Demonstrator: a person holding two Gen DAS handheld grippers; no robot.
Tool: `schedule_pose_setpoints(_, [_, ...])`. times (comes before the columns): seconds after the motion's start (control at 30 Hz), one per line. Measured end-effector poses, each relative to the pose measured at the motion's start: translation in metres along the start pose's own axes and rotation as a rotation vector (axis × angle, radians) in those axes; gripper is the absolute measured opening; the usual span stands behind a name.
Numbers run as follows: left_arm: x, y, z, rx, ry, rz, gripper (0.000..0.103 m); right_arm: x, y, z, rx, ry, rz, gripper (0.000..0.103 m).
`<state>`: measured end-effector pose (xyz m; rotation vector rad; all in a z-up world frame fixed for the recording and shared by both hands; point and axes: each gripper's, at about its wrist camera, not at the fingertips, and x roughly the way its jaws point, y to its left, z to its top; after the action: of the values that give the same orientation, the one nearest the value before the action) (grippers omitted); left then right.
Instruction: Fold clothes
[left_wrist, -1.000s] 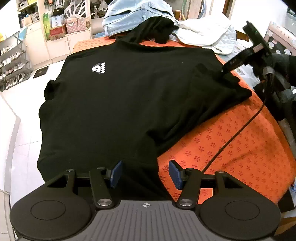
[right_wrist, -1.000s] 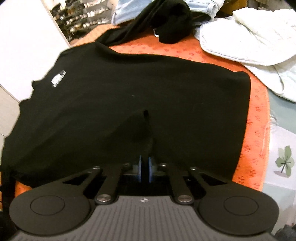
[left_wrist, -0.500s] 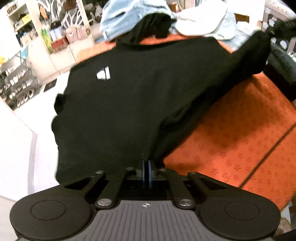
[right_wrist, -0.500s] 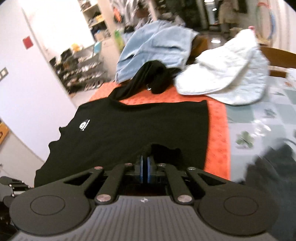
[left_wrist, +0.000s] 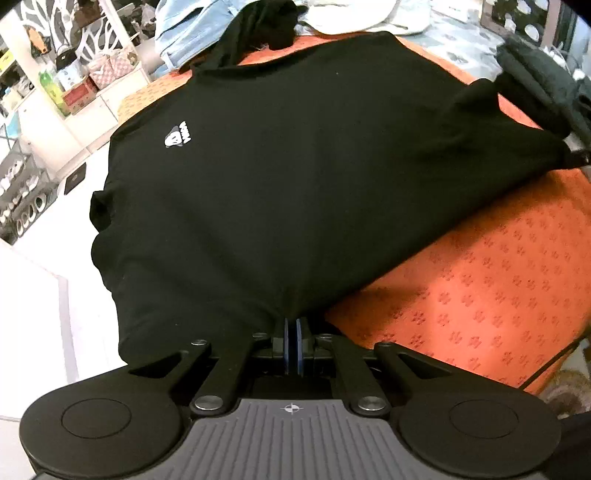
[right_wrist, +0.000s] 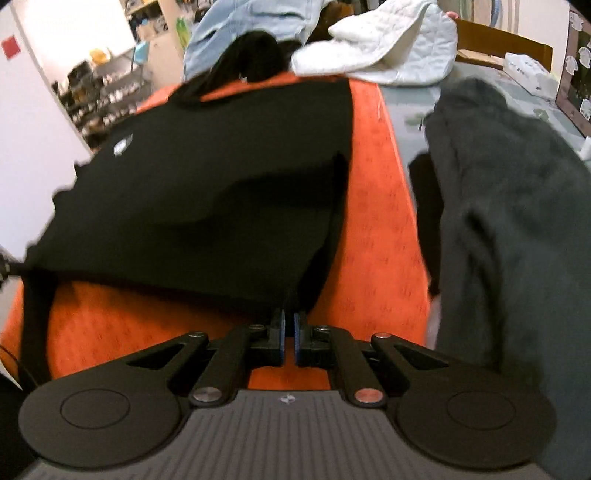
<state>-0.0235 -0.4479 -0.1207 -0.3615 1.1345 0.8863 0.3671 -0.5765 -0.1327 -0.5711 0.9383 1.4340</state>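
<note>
Black shirt (left_wrist: 295, 177) hem pinched by left tool (left_wrist: 292, 345), right tool (right_wrist: 289, 338), right view blurred

My left gripper (left_wrist: 292, 328) pinches the shirt (left_wrist: 295, 177) at its near hem, by the mat's (left_wrist: 498, 295) near edge; my right gripper (right_wrist: 289, 325) pinches the shirt's other near corner, lifted above the mat. Behind the shirt, at the mat's far edge, lie the jeans (left_wrist: 192, 26) and quilted garment (right_wrist: 388, 48). A dark garment (right_wrist: 517, 221) lies off the mat's right edge.
</note>
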Motion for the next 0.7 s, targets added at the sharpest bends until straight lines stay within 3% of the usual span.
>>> schedule_pose_setpoints(0.2, [0.008,0.0,-0.007,0.024,0.021,-0.002,0.008,-0.003,0.006,-0.03,-0.023,0.042,-0.054,0.001])
schedule_pose_setpoints(0.33, [0.012,0.0,-0.01,0.017,0.036,-0.008,0.01,-0.012,0.006,-0.023,-0.002,0.002,-0.059,0.006])
schedule_pose_setpoints(0.4, [0.013,0.001,-0.011,0.013,0.039,-0.007,0.01,-0.012,0.005,-0.013,0.02,-0.029,-0.045,0.033])
schedule_pose_setpoints(0.47, [0.014,0.001,-0.012,0.008,0.032,-0.007,0.01,-0.004,0.004,-0.003,0.033,-0.034,-0.038,0.036])
schedule_pose_setpoints(0.53, [0.013,0.001,-0.013,0.001,0.024,-0.006,0.009,0.008,0.004,0.003,0.039,-0.015,-0.016,0.035])
schedule_pose_setpoints(0.6, [0.011,0.002,-0.015,-0.008,0.017,-0.009,0.009,0.018,0.004,0.006,0.05,0.014,-0.009,0.005])
schedule_pose_setpoints(0.7, [0.011,0.005,-0.019,-0.022,0.012,-0.011,0.009,0.017,0.005,0.006,0.072,0.021,-0.023,0.004])
